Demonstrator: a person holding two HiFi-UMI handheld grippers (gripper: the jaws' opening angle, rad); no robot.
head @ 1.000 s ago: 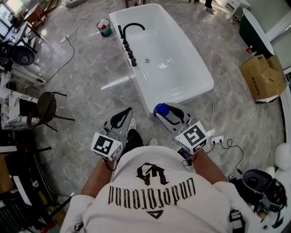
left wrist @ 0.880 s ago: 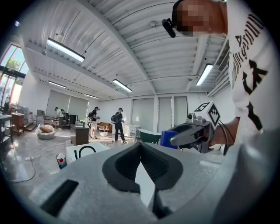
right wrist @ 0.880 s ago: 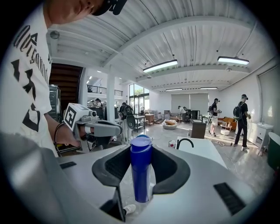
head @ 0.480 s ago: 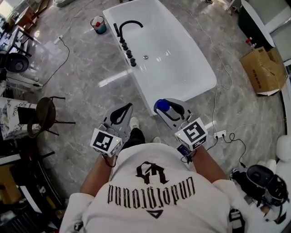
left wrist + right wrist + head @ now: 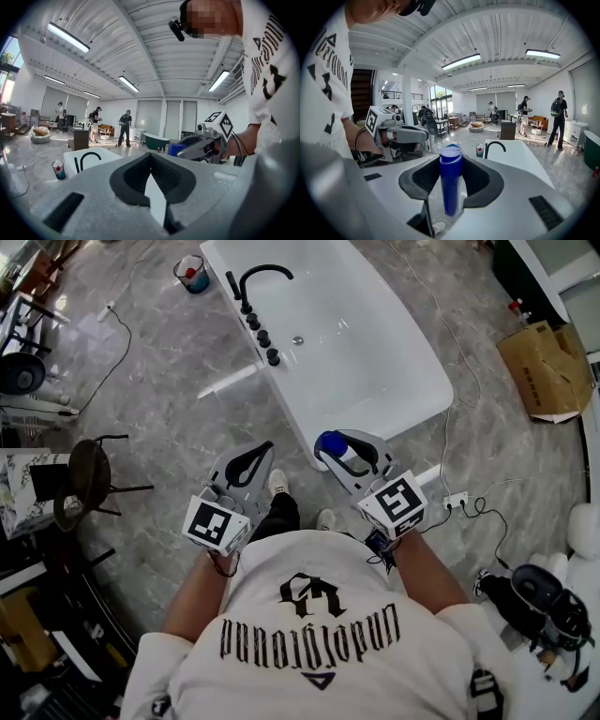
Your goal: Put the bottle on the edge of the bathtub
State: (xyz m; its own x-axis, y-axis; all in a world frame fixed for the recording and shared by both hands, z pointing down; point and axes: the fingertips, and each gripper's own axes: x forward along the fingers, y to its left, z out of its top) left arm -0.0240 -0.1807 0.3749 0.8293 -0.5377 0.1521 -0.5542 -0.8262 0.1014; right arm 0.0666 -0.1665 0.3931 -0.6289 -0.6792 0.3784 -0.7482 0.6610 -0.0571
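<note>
Grey marble floor [image 5: 169,399]. A white bathtub [image 5: 412,409] with a black faucet [image 5: 258,277] lies at 12 o'clock and a cardboard box [image 5: 544,367] at 2. The shirt [image 5: 314,671] print is upside down and unreadable. The right gripper [image 5: 352,448] fingers clamp the blue bottle [image 5: 330,444] near the tub's end. The left gripper [image 5: 251,460] fingers are closed and empty.

Bottle [image 5: 330,443]: head view shows only the blue cap, the body hidden inside the right gripper [image 5: 345,448]; in right gripper view its foot drops out of sight behind the gripper's own body. Bathtub [image 5: 412,381]: far end cut off by the top edge of head view; in left gripper view largely hidden behind the left gripper [image 5: 150,154]. Cup [image 5: 189,271] contents, box [image 5: 544,367] print and 3 distant people [image 5: 124,129]: too small to tell.
</note>
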